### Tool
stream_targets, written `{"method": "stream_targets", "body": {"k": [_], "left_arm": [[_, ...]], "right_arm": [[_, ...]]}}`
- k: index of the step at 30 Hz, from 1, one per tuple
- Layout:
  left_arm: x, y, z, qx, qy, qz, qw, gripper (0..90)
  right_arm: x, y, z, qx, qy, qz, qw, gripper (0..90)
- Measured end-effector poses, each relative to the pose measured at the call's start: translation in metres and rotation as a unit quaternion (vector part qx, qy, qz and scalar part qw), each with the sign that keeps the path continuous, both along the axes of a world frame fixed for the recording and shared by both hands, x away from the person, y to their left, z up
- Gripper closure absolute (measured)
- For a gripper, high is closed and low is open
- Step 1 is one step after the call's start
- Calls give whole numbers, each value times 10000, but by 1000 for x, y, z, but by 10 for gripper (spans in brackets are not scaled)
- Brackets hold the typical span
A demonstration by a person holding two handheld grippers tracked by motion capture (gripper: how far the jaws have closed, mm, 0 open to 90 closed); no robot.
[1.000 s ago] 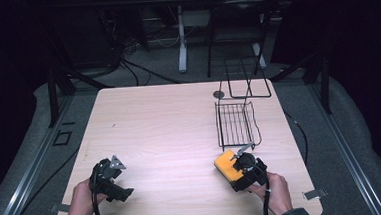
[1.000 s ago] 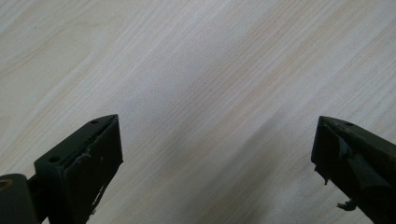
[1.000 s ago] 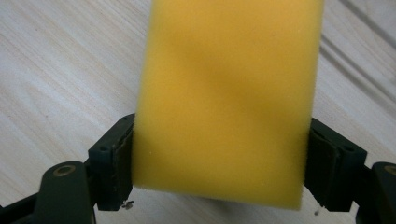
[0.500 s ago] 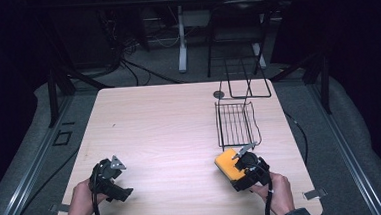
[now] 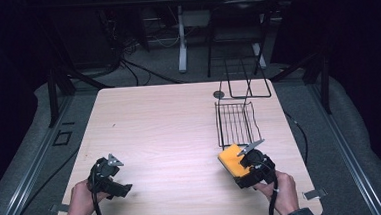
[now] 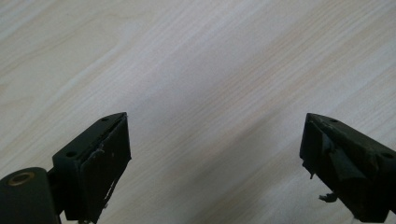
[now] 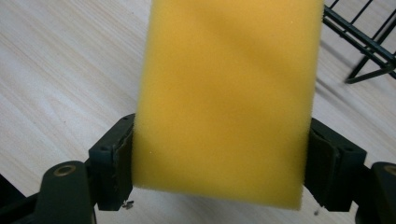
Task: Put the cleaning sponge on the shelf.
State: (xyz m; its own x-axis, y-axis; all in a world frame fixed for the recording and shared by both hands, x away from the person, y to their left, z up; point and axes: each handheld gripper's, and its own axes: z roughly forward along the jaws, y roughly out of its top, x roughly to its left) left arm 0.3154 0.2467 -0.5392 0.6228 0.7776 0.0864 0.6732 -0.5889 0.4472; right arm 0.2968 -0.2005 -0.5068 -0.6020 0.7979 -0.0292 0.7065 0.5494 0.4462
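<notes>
At lower right of the high view, right gripper [image 5: 243, 160] clamped on a yellow sponge [image 5: 231, 160], just below the black wire rack [image 5: 236, 123], barely shifted from a second ago. At lower left, left gripper [image 5: 113, 173] unmoved, jaws wide apart over bare table [image 5: 165, 129].

A yellow sponge [image 7: 229, 98] is filling the middle of the frame, with the right claw [image 7: 219, 163] pressing its two black jaws against its sides. Pale wooden counter [image 7: 65, 70] is showing at left, and black wire rack [image 7: 359, 44] bars are crossing the upper right corner.
</notes>
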Motion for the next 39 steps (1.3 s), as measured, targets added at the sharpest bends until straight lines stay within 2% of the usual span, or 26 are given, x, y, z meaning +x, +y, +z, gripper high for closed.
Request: {"method": "stream_targets", "body": {"k": [3, 5, 7, 9, 11, 14, 16, 19, 25, 29, 34, 39], "left_arm": [[1, 3, 2, -88, -44, -23, 9999, 73], [1, 4, 3, -318, -5, -124, 9994, 2], [1, 5, 5, -484, -10, -199, 9986, 2], [3, 8, 6, -629, 64, -278, 9976, 2], [5, 10, 5, -677, 189, -298, 9971, 2], [7, 11, 1, -347, 314, -202, 9987, 2], [7, 11, 0, -246, 337, -193, 9989, 2], [7, 9, 0, -254, 397, -237, 9986, 2], [7, 7, 1, -240, 338, -257, 9988, 5], [7, 6, -2, -211, 469, -267, 9983, 15], [7, 6, -1, -190, 423, -252, 9986, 20], [7, 6, -1, -174, 444, -258, 9985, 21]], "right_arm": [[0, -3, 3, 60, -21, -53, 10000, 222], [0, -6, 6, 94, -56, -88, 9999, 222], [0, -7, 7, 106, -97, -101, 9998, 222], [0, -9, 10, 130, -147, -144, 9997, 223], [0, -10, 13, 173, -159, -168, 9996, 222], [2, -12, 17, 170, -239, -200, 9994, 223], [4, -13, 20, 191, -287, -221, 9992, 223], [8, -13, 24, 240, -365, -265, 9987, 224], [15, -15, 29, 282, -471, -338, 9979, 224], [21, -16, 33, 316, -594, -422, 9968, 225], [30, -17, 39, 407, -749, -547, 9949, 226], [40, -19, 38, 425, -777, -663, 9939, 226]]}}
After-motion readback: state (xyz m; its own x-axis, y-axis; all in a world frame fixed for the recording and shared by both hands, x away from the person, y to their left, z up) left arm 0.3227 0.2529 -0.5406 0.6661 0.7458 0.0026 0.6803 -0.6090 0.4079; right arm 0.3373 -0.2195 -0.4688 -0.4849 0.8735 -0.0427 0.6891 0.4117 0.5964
